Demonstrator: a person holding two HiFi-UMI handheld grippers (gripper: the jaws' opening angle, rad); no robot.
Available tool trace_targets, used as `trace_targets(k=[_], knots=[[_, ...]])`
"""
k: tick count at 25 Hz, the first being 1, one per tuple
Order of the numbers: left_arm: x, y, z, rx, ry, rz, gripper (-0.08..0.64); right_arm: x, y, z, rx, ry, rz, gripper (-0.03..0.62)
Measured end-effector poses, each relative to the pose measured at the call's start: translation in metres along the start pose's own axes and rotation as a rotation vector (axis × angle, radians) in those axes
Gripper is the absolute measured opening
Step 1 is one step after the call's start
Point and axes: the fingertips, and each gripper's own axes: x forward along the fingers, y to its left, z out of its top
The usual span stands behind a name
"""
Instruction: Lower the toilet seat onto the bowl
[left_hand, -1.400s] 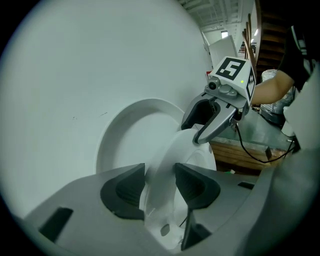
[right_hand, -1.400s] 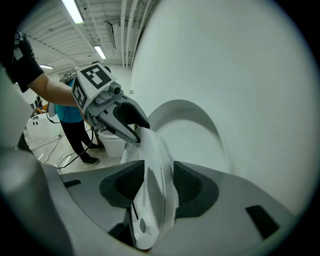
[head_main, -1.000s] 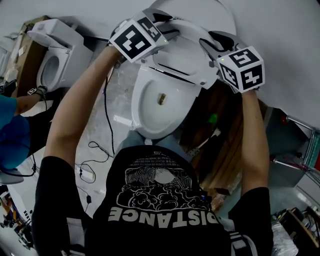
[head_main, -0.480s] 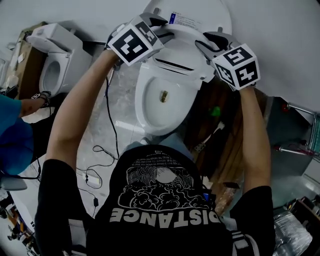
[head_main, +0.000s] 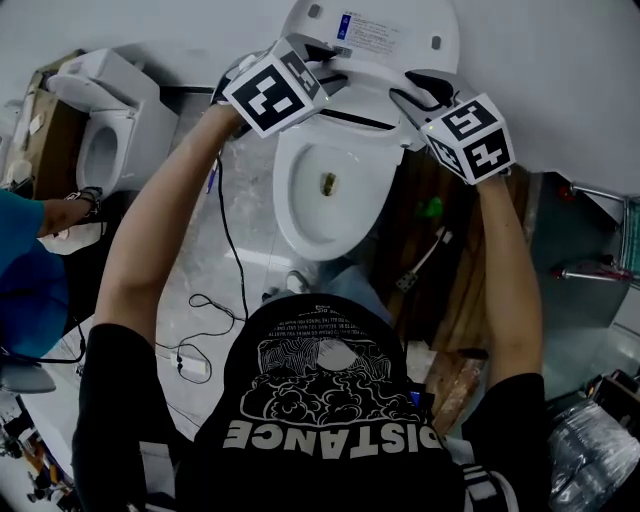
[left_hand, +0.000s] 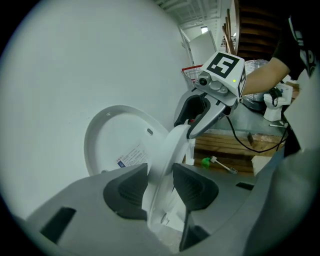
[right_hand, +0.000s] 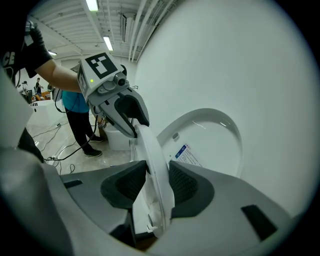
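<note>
The white toilet seat (head_main: 372, 92) is tilted forward, between the upright lid (head_main: 385, 30) and the bowl (head_main: 335, 215). My left gripper (head_main: 328, 62) holds its left rim and my right gripper (head_main: 412, 96) its right rim. In the left gripper view the seat's edge (left_hand: 172, 145) runs between the pads of the left gripper (left_hand: 160, 186), whose jaws have just been closing on it. In the right gripper view the seat (right_hand: 149, 155) is clamped in my right gripper (right_hand: 157, 182). The labelled lid (right_hand: 210, 135) stands behind against the wall.
A second toilet (head_main: 100, 130) stands to the left, with another person (head_main: 25, 270) near it. Cables (head_main: 215, 290) trail over the floor. Wooden boards (head_main: 450, 280) and a green-handled tool (head_main: 430, 208) lie to the right of the bowl.
The seat has swung down and away from the lid with both grippers on it. More of the lid and its label now shows behind the seat.
</note>
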Motion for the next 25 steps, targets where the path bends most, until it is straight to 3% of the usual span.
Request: trace_targets(k=[17,25], knots=[[-0.028,-0.099,-0.048,0.109,0.037,-0.084,0.156,-0.028,0.102,-0.040,-0.081,0.076,-0.078,0.149],[-0.034,-0.142,-0.077,0.187,0.063,-0.110,0.156,-0.033,0.147,-0.063,-0.145,0.122,-0.058,0.147]])
